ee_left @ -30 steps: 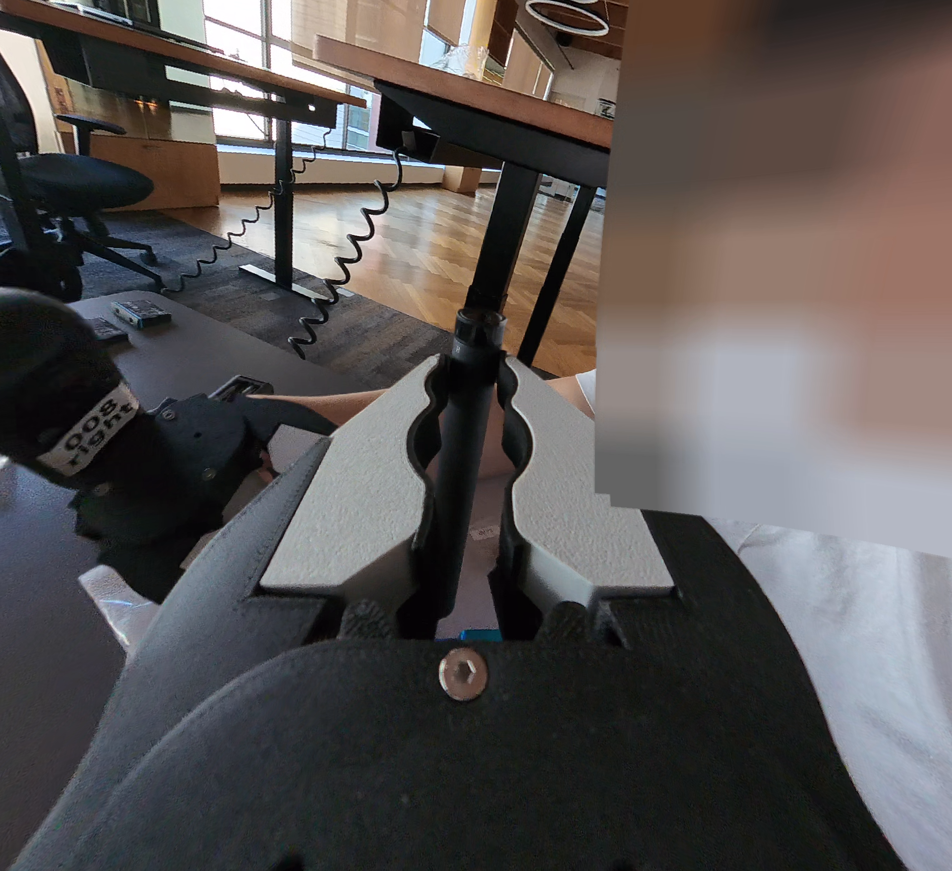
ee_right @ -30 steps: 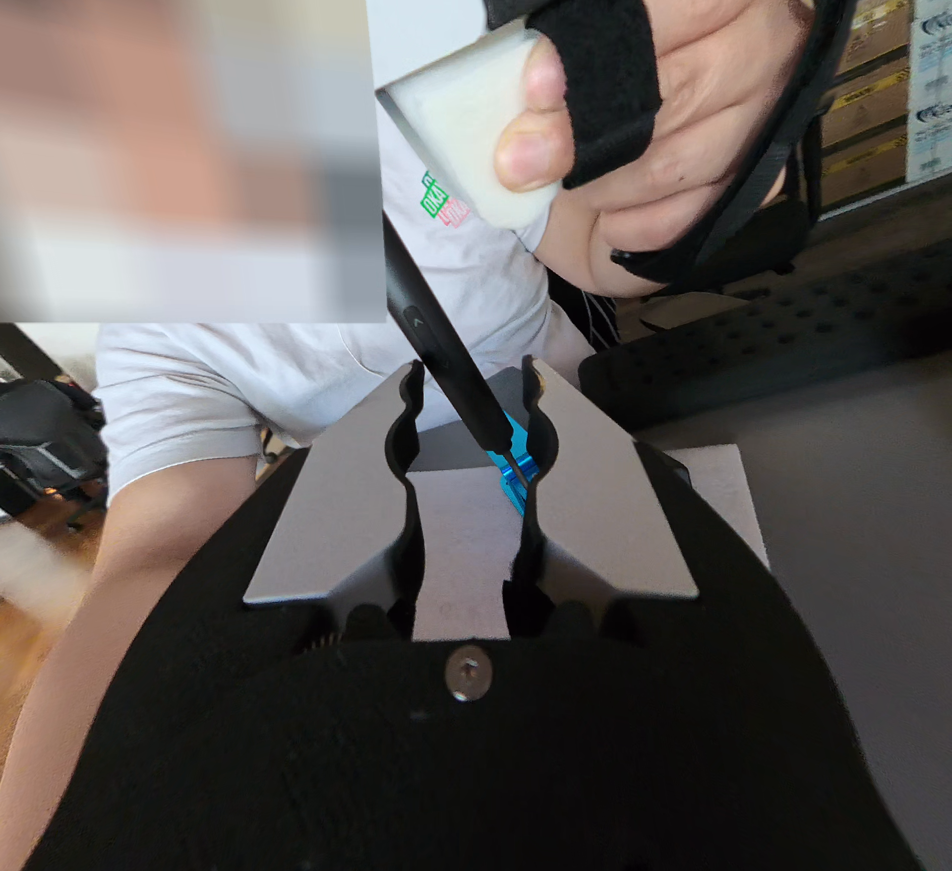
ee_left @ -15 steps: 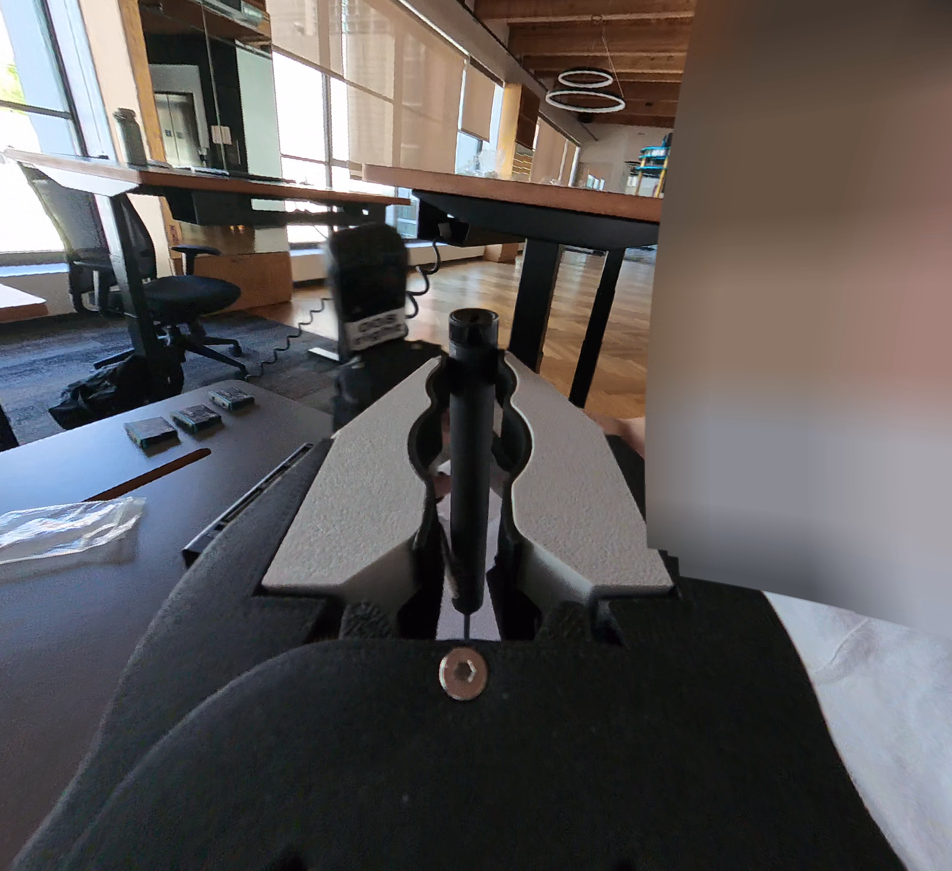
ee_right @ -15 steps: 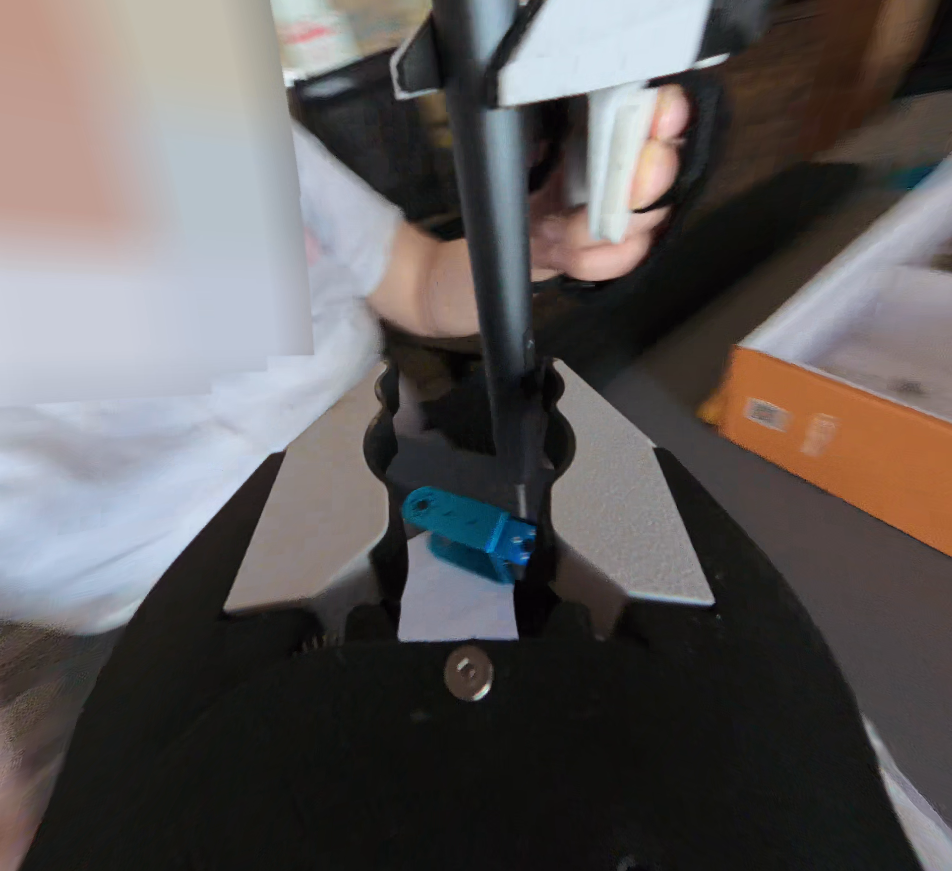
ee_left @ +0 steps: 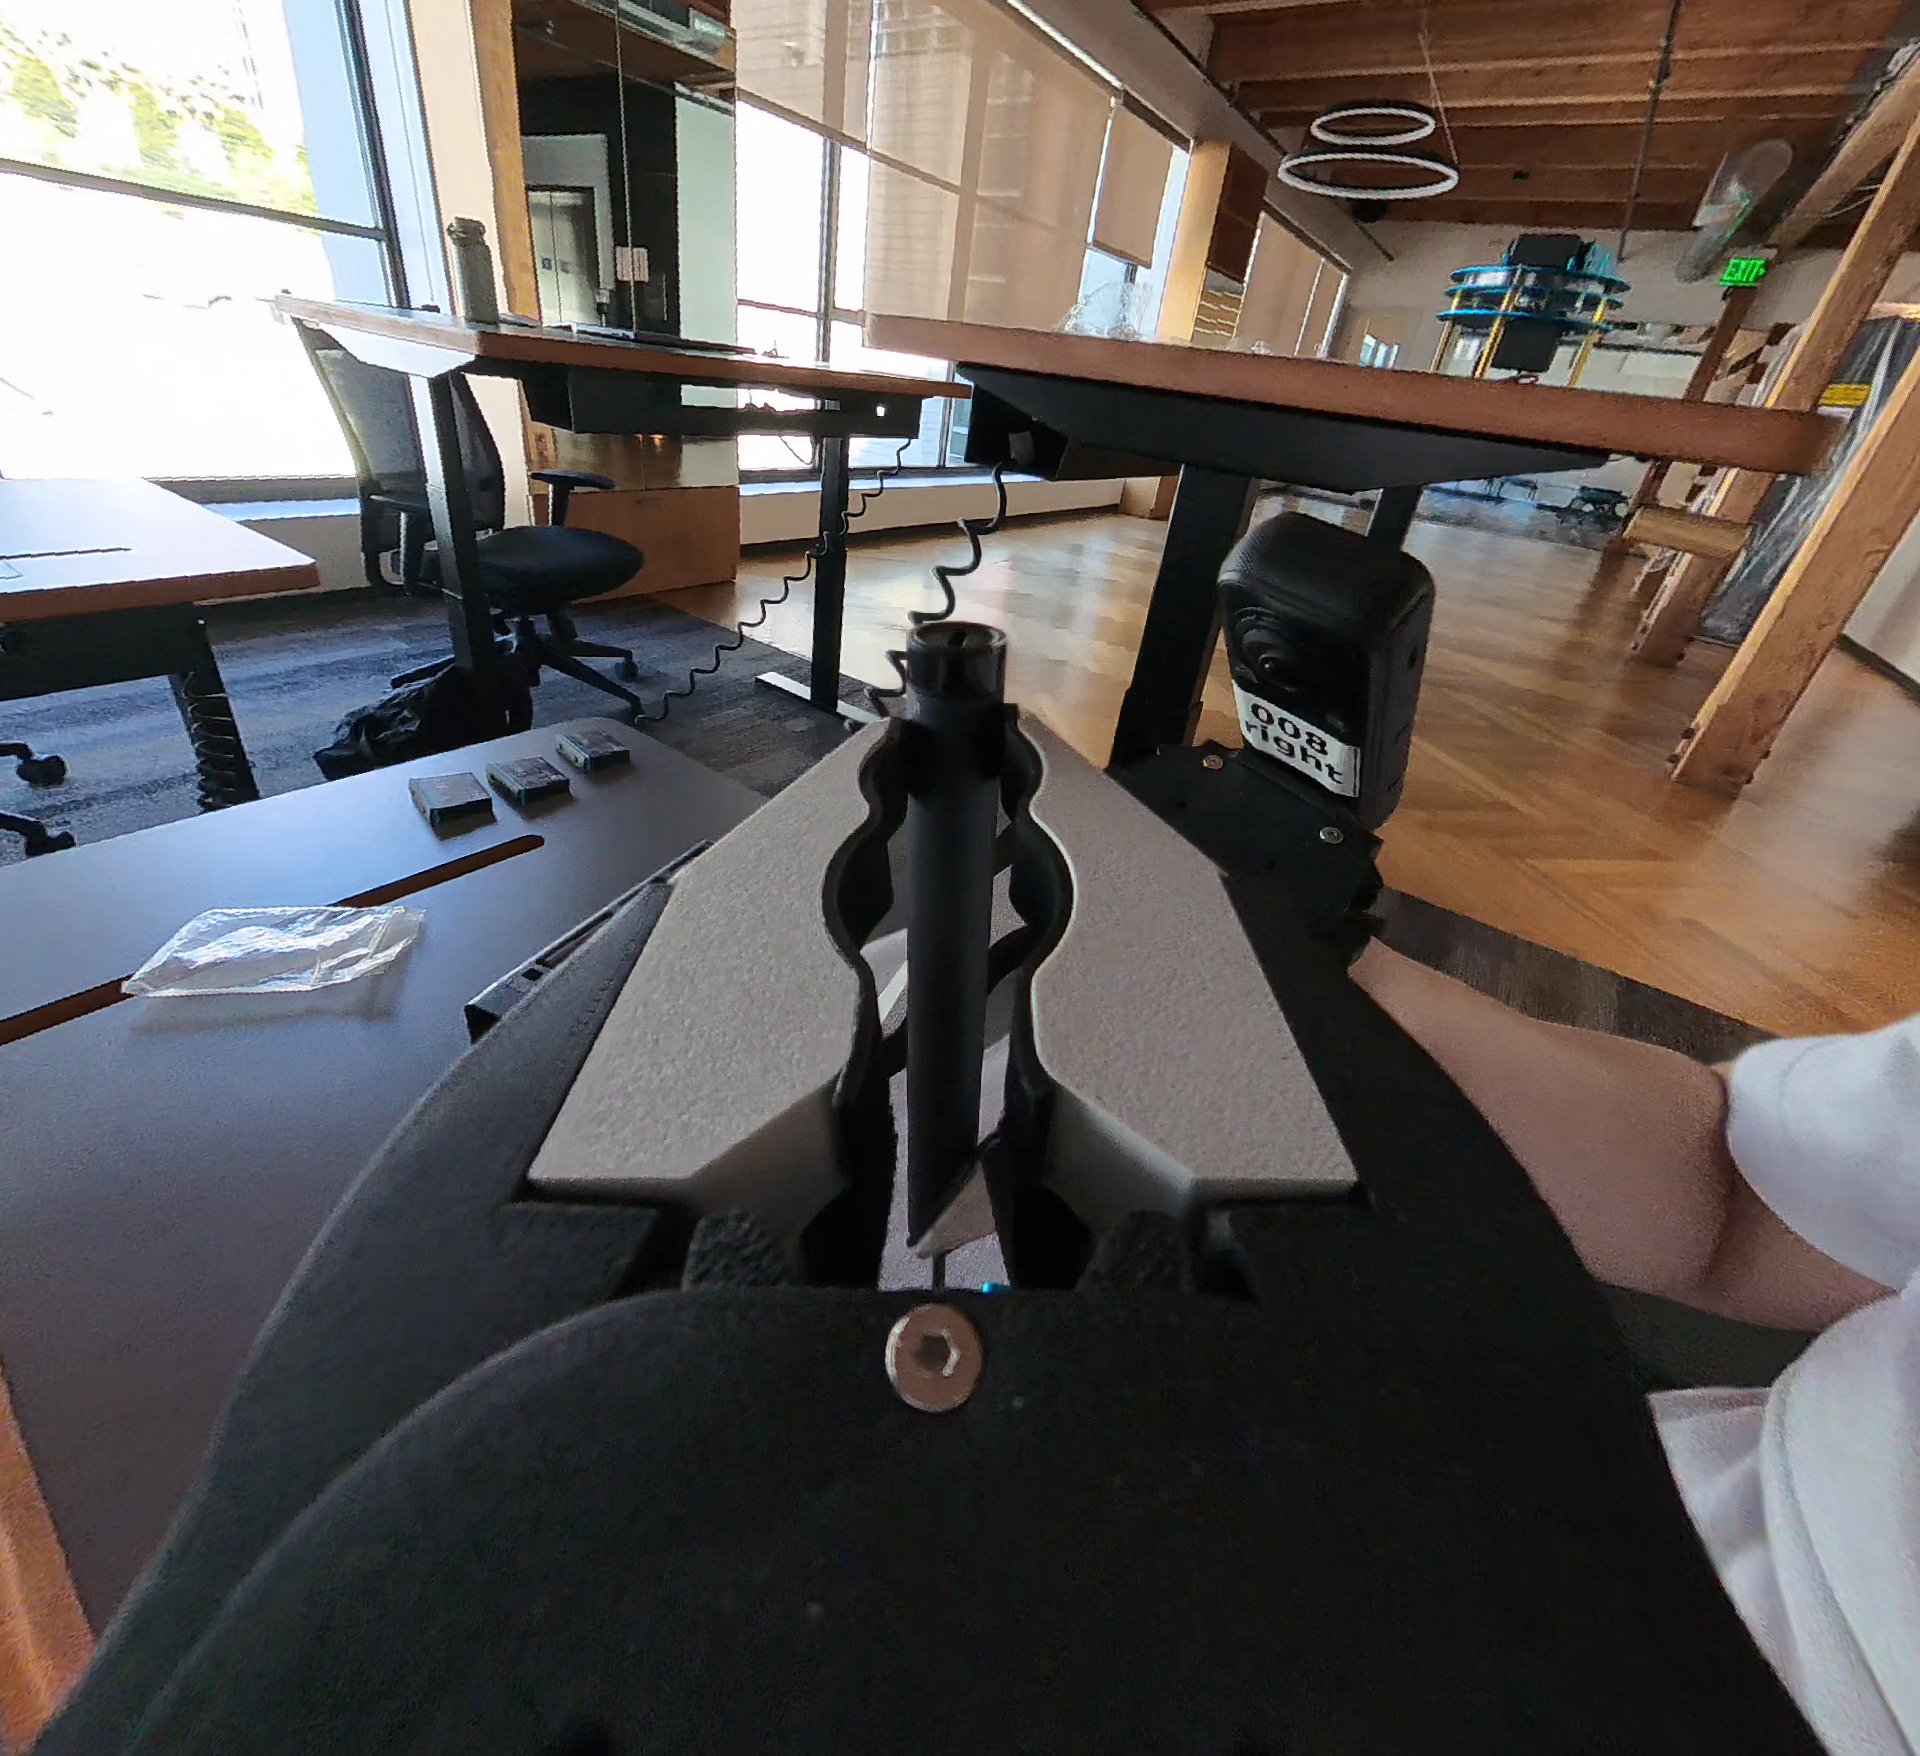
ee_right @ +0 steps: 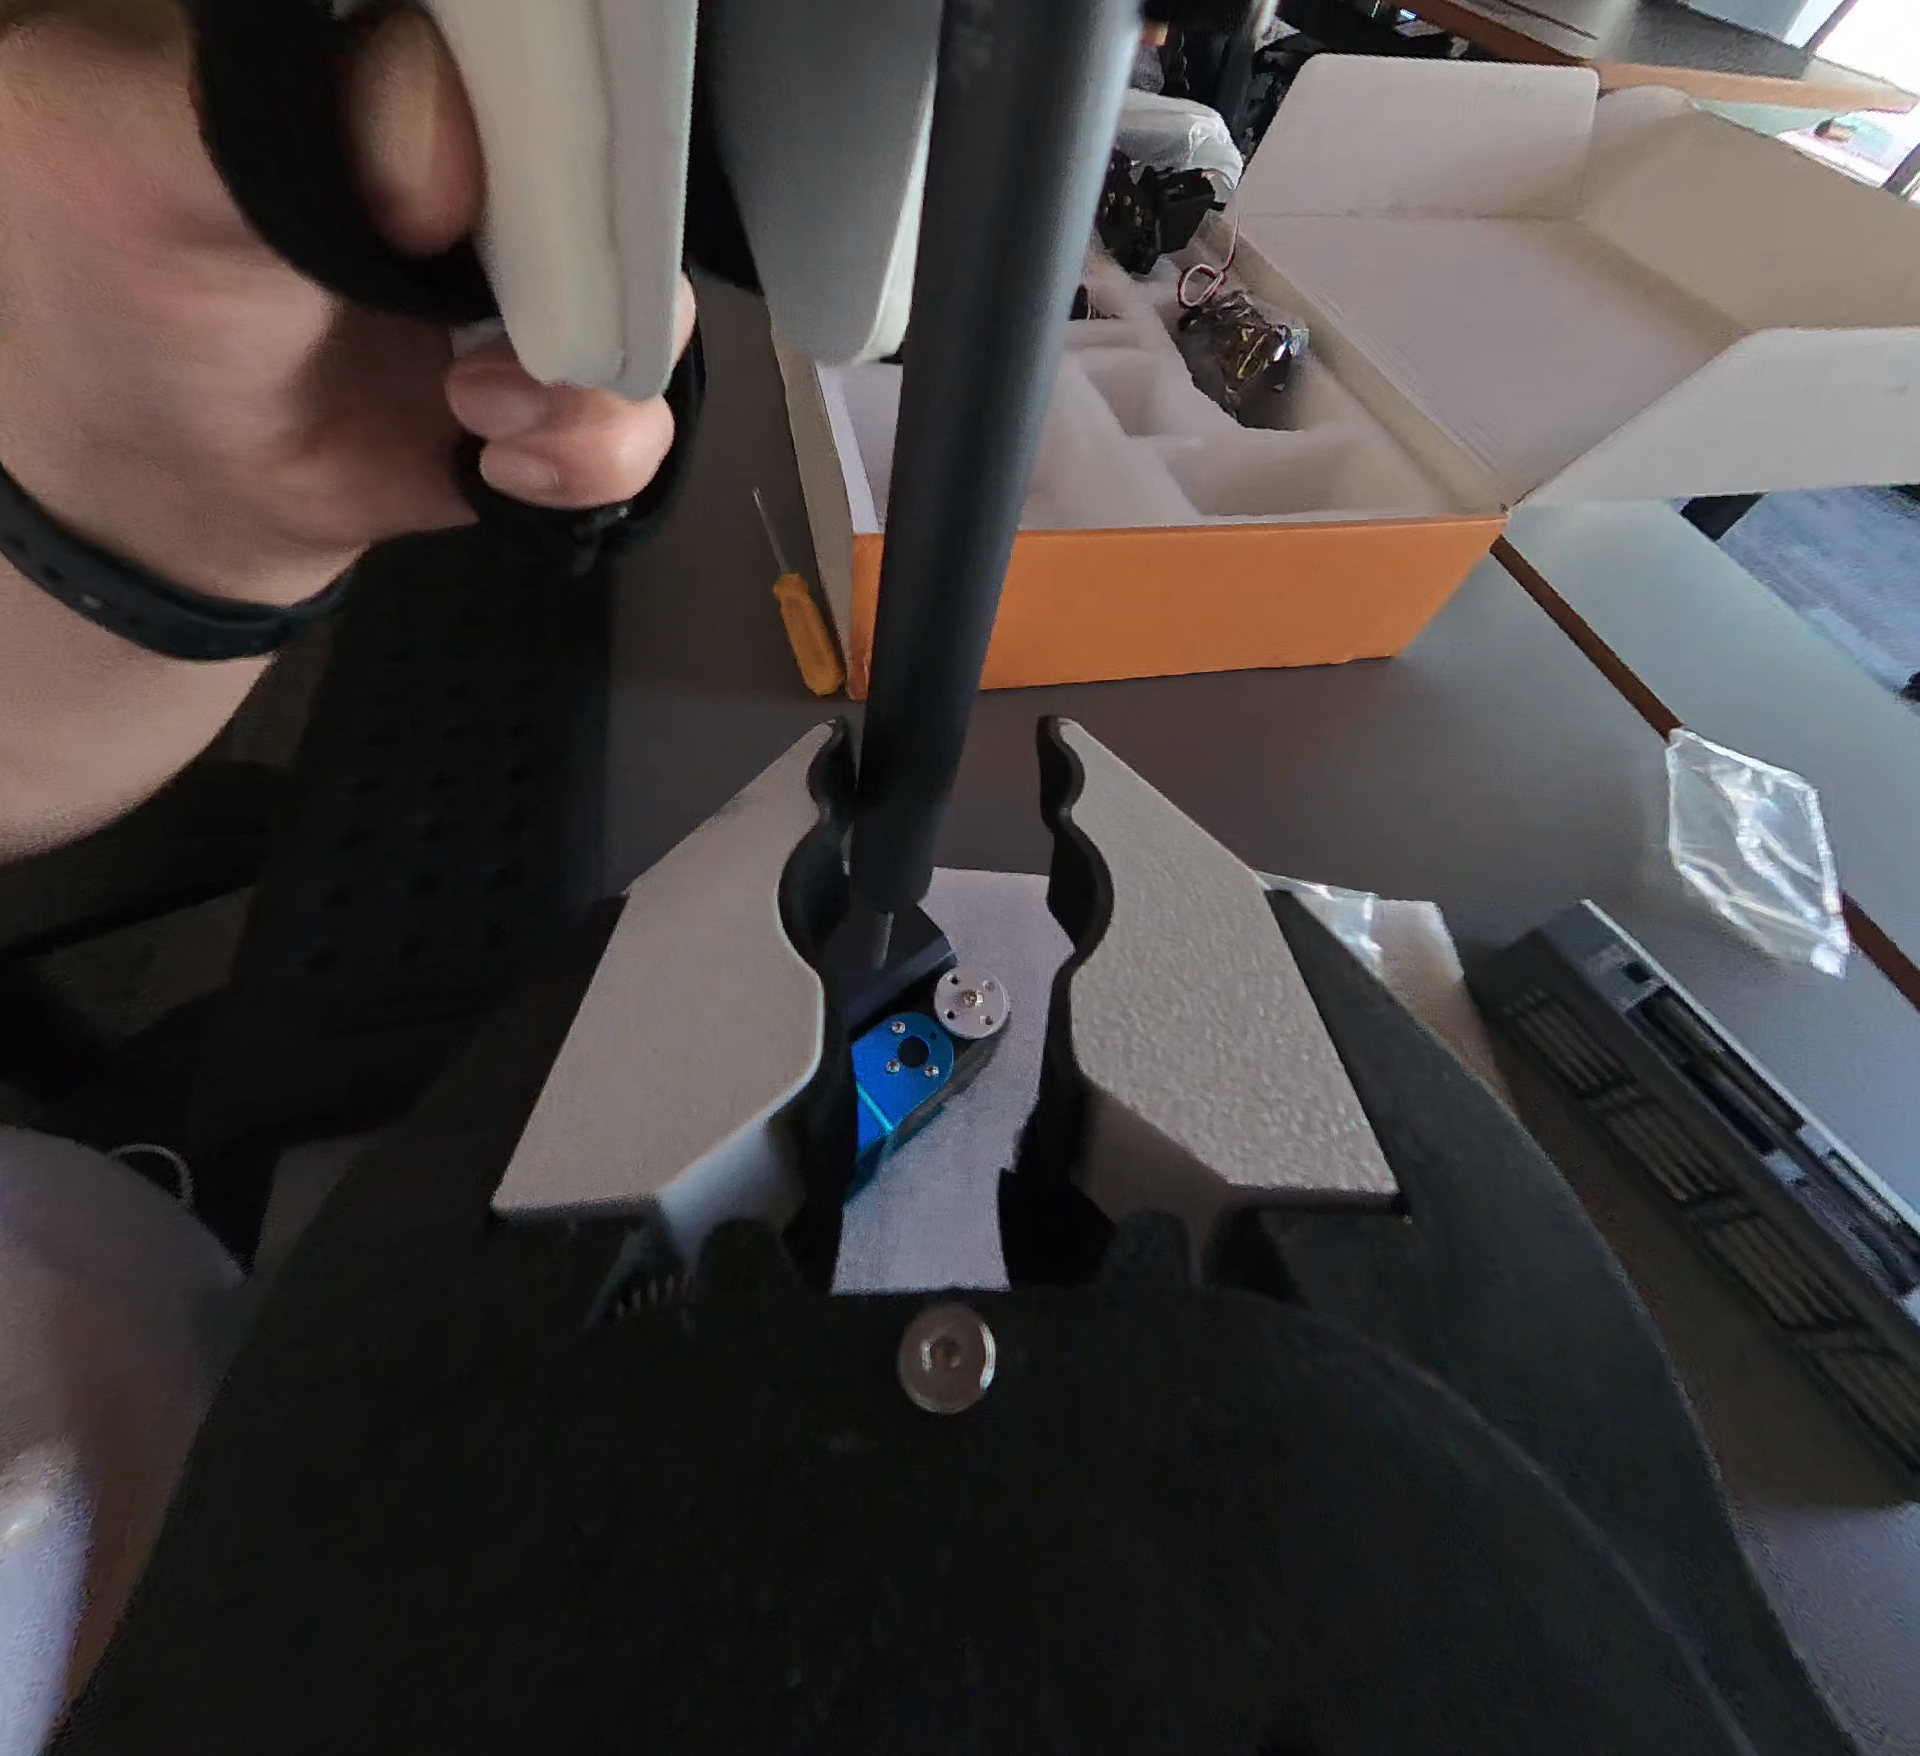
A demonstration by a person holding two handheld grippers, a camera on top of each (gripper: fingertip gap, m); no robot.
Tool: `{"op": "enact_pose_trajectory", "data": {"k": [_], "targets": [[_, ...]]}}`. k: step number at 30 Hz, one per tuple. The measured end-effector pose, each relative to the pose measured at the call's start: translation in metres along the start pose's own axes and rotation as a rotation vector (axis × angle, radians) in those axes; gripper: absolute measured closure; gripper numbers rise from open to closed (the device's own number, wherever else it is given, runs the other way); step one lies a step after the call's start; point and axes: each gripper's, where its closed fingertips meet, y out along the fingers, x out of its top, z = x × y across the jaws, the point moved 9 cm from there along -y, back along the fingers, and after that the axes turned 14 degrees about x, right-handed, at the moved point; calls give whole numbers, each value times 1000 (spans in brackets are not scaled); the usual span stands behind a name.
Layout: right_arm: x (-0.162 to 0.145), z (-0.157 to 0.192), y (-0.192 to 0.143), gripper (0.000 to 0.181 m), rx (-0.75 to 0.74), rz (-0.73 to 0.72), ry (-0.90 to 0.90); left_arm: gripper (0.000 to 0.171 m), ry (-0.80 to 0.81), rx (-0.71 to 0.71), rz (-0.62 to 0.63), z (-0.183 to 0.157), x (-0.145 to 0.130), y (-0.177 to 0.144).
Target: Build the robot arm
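Observation:
My left gripper [ee_left: 951, 740] is shut on a dark pen-shaped screwdriver [ee_left: 945, 958], which stands upright between its pads. In the right wrist view the same screwdriver [ee_right: 966, 418] comes down from the left gripper [ee_right: 831, 148] at the top. Its tip rests on a small black servo [ee_right: 899, 963] with a blue bracket [ee_right: 899, 1062] and a silver disc [ee_right: 971, 1000]. The servo lies on a white pad [ee_right: 935, 1218]. My right gripper [ee_right: 945, 740] is part open, its fingers either side of the servo. The servo is against the left finger, with a gap to the right one.
An open orange box with white foam compartments [ee_right: 1143, 605] stands behind, a small yellow screwdriver [ee_right: 800, 626] beside it. A clear plastic bag [ee_right: 1756, 854] and a black bit case [ee_right: 1714, 1114] lie to the right. The left wrist view shows another bag [ee_left: 275, 948], three small dark packs [ee_left: 520, 776], desks and a chair. The gap from one gripper's tips to the other's is roughly 11 cm. The black bit case [ee_right: 1714, 1114] is closer to my right gripper, around 25 cm from its tips; the left tips are 30 cm off.
Both views have swung away from the person toward the room and the box. In the left wrist view the right gripper has shifted from left to right. The screwdriver stays gripped, its tip on the servo.

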Motion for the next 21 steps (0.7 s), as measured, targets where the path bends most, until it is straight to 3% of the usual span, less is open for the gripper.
{"op": "enact_pose_trajectory", "data": {"k": [2,12,16,21], "targets": [[-4,3,0,163,43,-35,42,156,-12,11,2,-1,-6,0],[-17,0,0,163,11,-1,37,155,-8,149,40,-6,-23,2],[-6,-4,-13,164,193,-36,47,155,-47,24,59,-7,-9,-1],[10,-8,-30,165,640,-129,98,144,-108,-292,51,-5,9,-2]]}}
